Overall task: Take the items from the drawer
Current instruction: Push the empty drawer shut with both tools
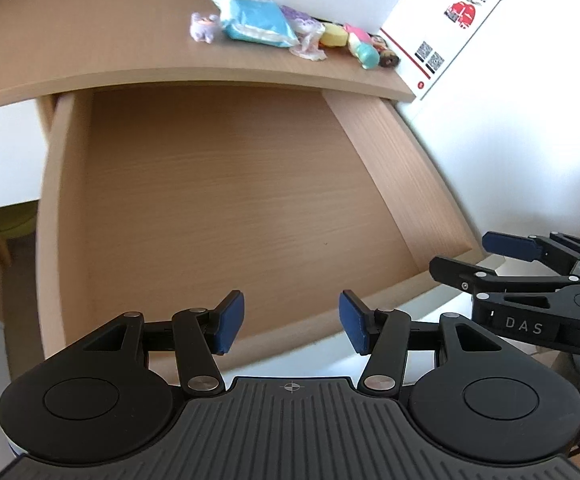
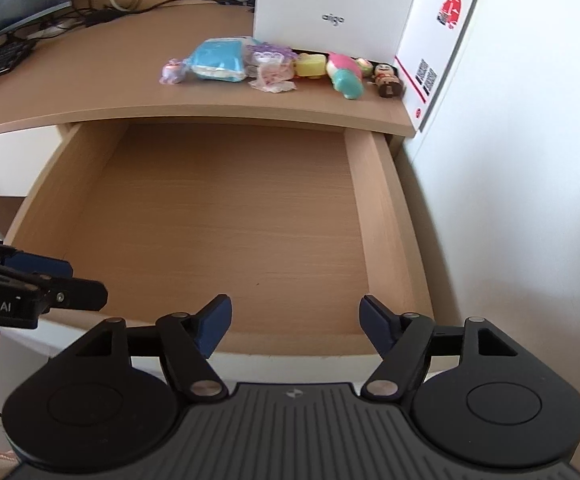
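Drawer (image 2: pixel 230 220) mid-frame, pulled out, bare inside. Toys (image 2: pixel 342 74) lined up top centre on desk (image 2: pixel 90 80): likely light, small, some soft; best pinched across middles. Left gripper (image 1: pixel 291 322) and right gripper (image 2: pixel 296 326) both agape, gripping nothing.

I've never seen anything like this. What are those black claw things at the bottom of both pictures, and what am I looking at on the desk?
They are hand-held grippers, one in each of a person's hands, each carrying a camera that looks along its jaws. One picture is from the left gripper, the other from the right gripper. Both stand open and hold nothing. Below them is a pulled-out drawer with nothing visible inside. On the desk above lie small toys, among them a blue packet, before a white box.
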`<act>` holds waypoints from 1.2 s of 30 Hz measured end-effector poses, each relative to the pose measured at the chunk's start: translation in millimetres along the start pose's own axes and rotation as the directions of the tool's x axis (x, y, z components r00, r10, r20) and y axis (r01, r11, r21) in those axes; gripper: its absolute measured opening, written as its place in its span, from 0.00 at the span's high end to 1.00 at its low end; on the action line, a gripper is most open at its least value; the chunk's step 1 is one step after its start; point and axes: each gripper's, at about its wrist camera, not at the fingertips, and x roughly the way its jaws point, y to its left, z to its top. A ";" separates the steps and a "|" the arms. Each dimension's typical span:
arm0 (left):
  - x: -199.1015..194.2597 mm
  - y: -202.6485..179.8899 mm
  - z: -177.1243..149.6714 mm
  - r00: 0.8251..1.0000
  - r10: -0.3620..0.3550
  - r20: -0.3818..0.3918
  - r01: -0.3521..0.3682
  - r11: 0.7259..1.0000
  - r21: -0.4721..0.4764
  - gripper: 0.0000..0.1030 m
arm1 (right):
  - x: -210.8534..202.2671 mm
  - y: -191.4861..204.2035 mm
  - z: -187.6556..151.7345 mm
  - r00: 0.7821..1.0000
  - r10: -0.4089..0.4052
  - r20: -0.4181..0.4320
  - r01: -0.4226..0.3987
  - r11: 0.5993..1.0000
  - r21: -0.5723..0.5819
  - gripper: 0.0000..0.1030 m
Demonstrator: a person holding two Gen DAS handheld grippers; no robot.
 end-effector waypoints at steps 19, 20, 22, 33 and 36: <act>-21.0 -25.8 -78.3 0.996 0.043 -0.077 -0.041 0.999 0.020 0.45 | 1.8 1.6 -56.1 0.984 0.175 -0.019 -0.175 0.985 -0.007 0.29; -17.5 -25.4 -77.5 0.996 0.044 -0.080 -0.043 0.999 0.017 0.45 | 5.1 0.3 -56.9 0.984 0.175 -0.030 -0.175 0.985 0.004 0.29; -13.7 -26.2 -76.8 0.996 0.044 -0.077 -0.042 0.999 0.023 0.45 | 10.2 -1.5 -58.1 0.985 0.169 -0.041 -0.168 0.986 0.020 0.29; 5.2 -20.9 -58.7 0.998 0.022 -0.065 -0.015 0.994 0.107 0.45 | 21.6 -15.9 -53.8 0.989 0.142 -0.050 -0.136 0.985 0.105 0.29; 10.7 -16.8 -55.7 0.997 0.011 -0.081 0.000 0.992 0.130 0.45 | 22.8 -15.5 -51.6 0.989 0.138 -0.053 -0.132 0.986 0.105 0.29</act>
